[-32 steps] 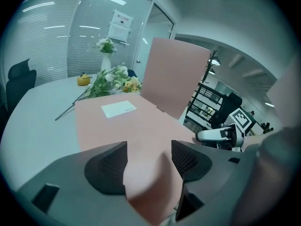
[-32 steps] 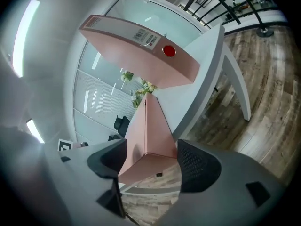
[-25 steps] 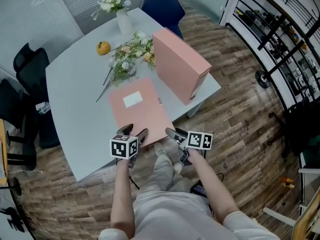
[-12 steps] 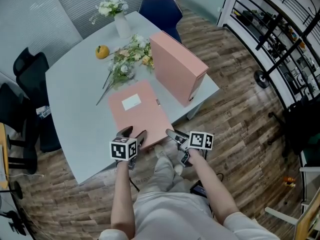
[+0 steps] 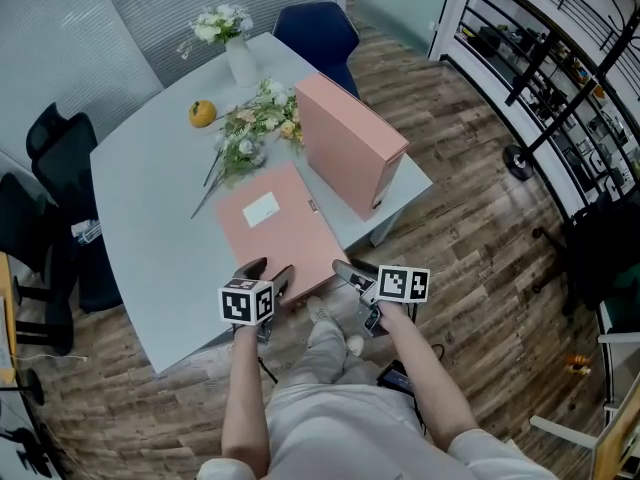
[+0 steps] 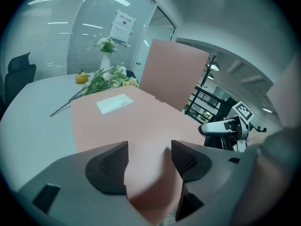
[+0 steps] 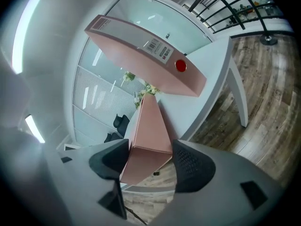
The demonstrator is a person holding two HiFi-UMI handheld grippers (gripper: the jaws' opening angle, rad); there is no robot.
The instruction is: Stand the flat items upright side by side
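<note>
pink folder [image 5: 280, 230] lay flat at the worktop's [image 5: 150, 168] near edge, before 1 upright box file [image 5: 345, 143]. left gripper's [image 5: 270, 266] jaws stood apart around its corner. right gripper's [image 5: 346, 272] jaws, just closing, pinched its edge. pickup step, i judged; next, tipping it upright beside the file.

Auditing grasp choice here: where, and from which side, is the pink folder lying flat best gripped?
Probably the near edge of the flat pink folder, approached from the front of the table: that edge overhangs the tabletop, leaving top and underside both reachable, and lifting there should tip it upright beside the standing box file.
</note>
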